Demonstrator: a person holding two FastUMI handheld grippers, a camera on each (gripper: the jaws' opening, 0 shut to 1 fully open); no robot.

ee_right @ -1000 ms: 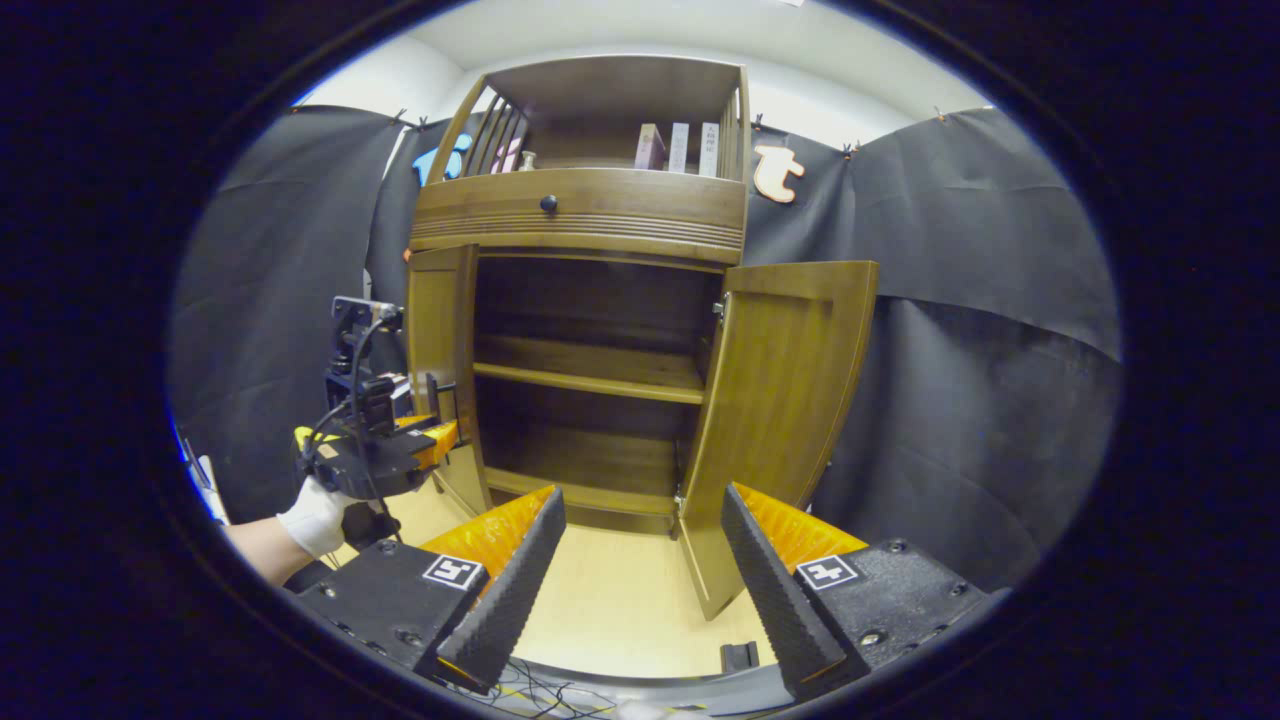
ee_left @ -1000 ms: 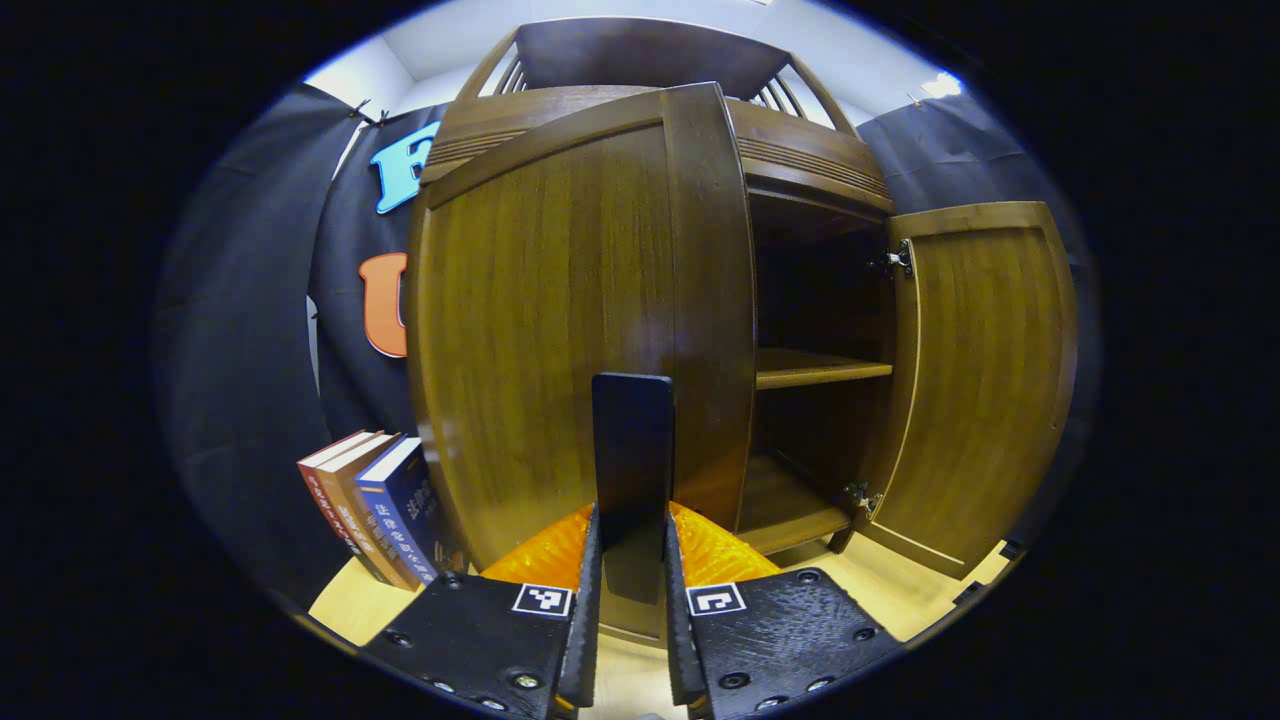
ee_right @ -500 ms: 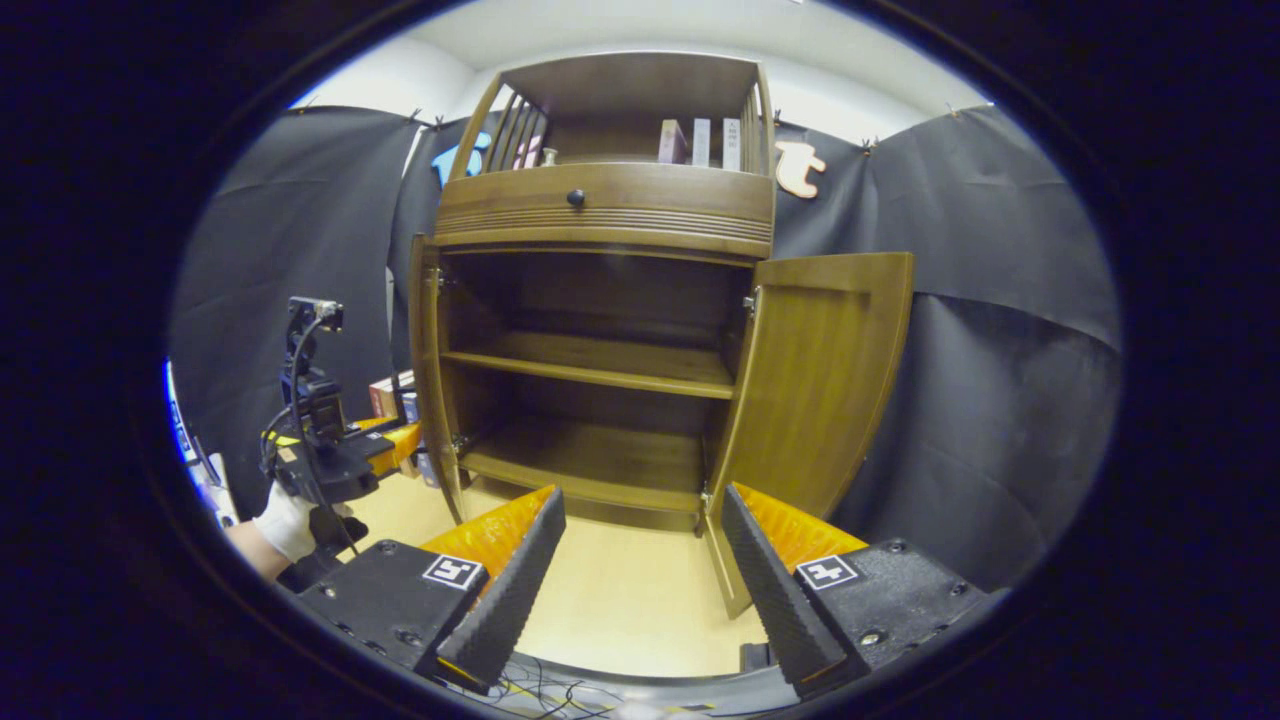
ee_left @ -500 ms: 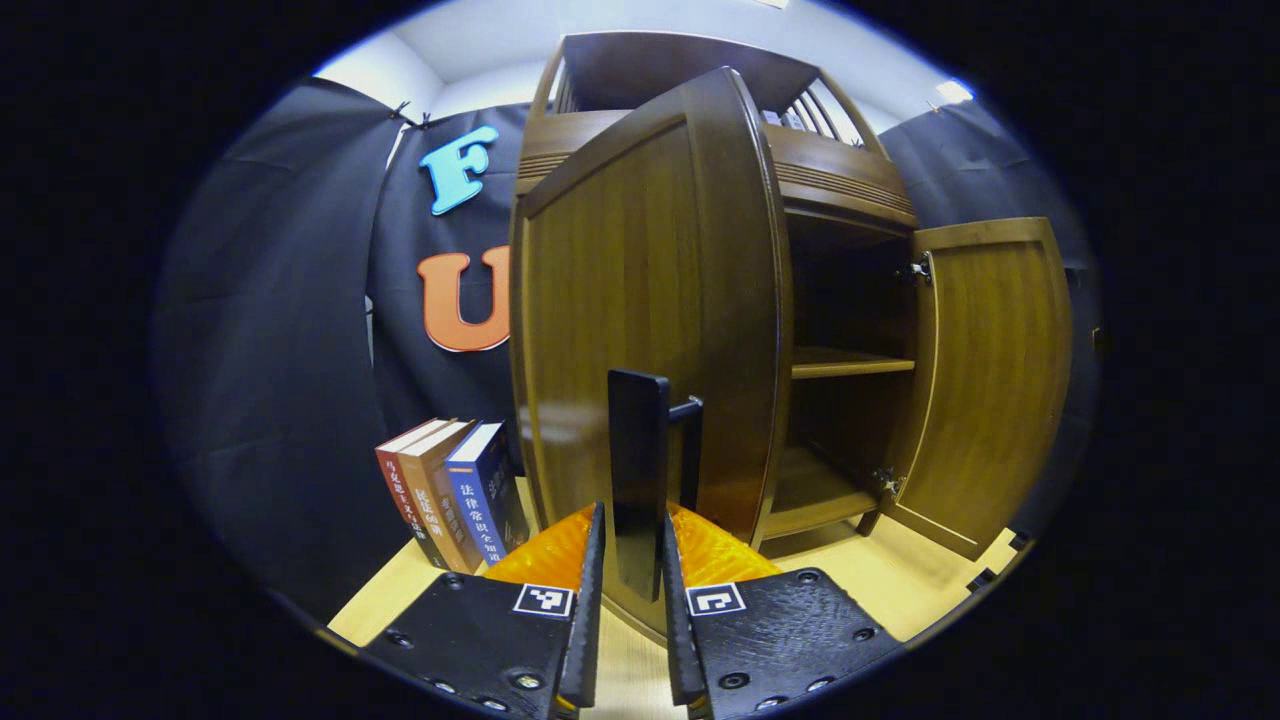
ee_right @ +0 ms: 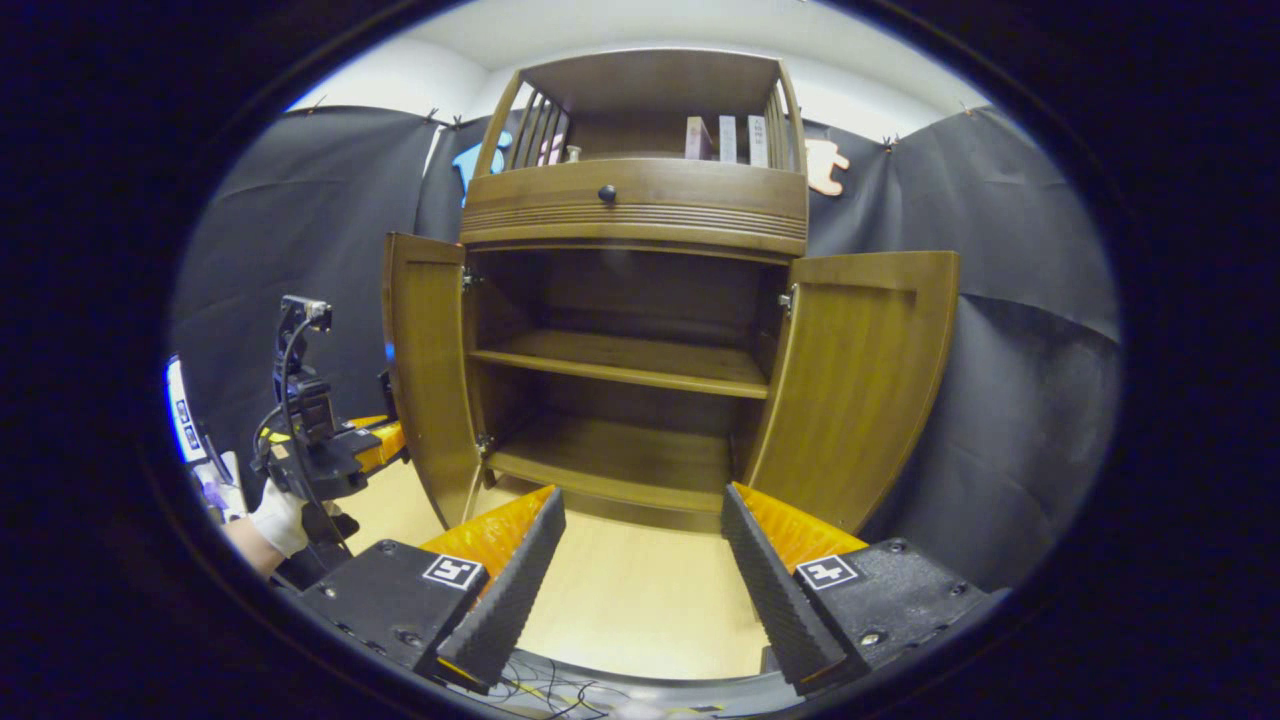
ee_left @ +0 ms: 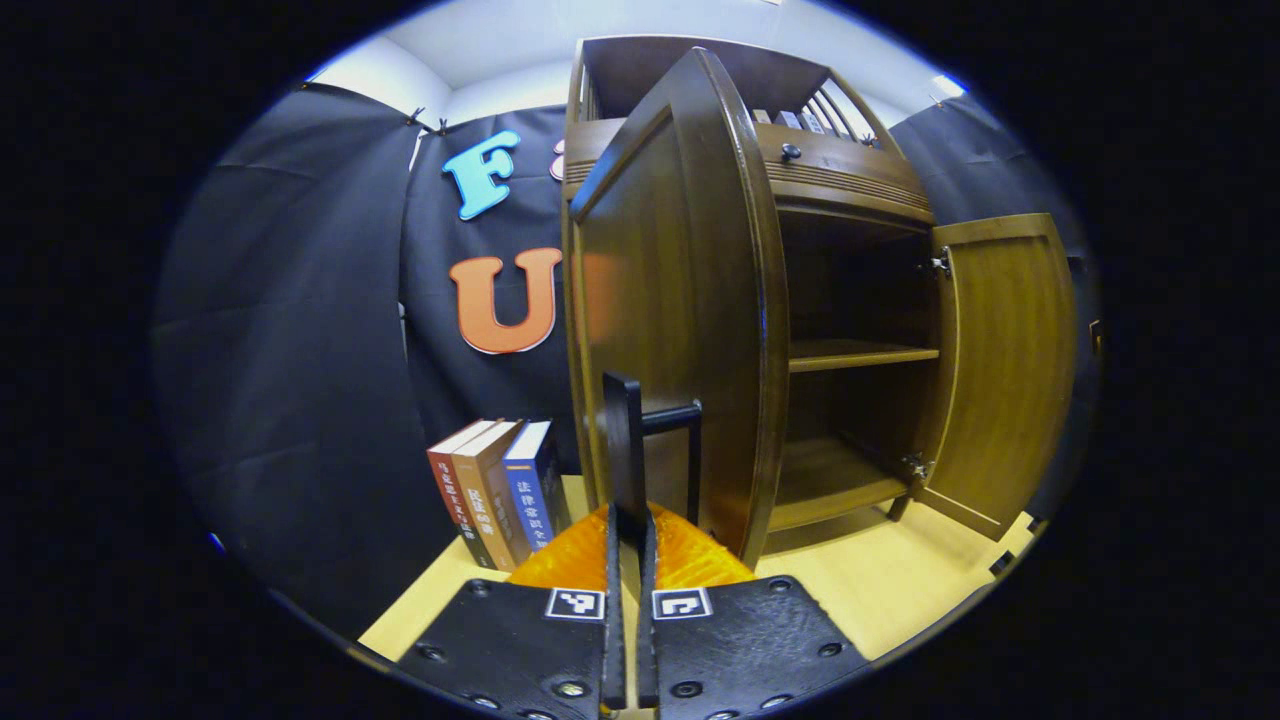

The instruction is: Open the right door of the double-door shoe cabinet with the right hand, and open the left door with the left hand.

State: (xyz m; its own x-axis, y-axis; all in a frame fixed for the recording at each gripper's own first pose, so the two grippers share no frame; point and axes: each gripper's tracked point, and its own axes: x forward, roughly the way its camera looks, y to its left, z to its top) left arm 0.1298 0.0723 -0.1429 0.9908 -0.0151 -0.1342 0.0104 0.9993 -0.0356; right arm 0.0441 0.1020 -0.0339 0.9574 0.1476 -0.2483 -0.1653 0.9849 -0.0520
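Note:
The brown wooden shoe cabinet (ee_right: pixel 640 210) stands in the middle of the right gripper view with both doors swung out. Its left door (ee_left: pixel 680 300) is nearly edge-on in the left gripper view. My left gripper (ee_left: pixel 628 520) is shut on that door's dark bar handle (ee_left: pixel 625 440). The right door (ee_left: pixel 1005 360) hangs wide open at the right. In the right gripper view, the left door (ee_right: pixel 425 380) and right door (ee_right: pixel 860 380) flank two bare shelves (ee_right: pixel 625 365). My right gripper (ee_right: pixel 642 495) is open, back from the cabinet, with nothing between its fingers. A gloved hand holds the left gripper (ee_right: pixel 335 455) beside the left door.
Three books (ee_left: pixel 495 490) stand on the pale wood floor (ee_right: pixel 630 600) left of the cabinet. A drawer with a dark knob (ee_right: pixel 606 193) sits above the doors, and several books (ee_right: pixel 725 138) stand on the top shelf. Black cloth walls close in on both sides.
The left gripper pulled the left door further open, from roughly facing me to nearly edge-on. The right gripper stayed open while its view shifted slightly; the right door has not swung further.

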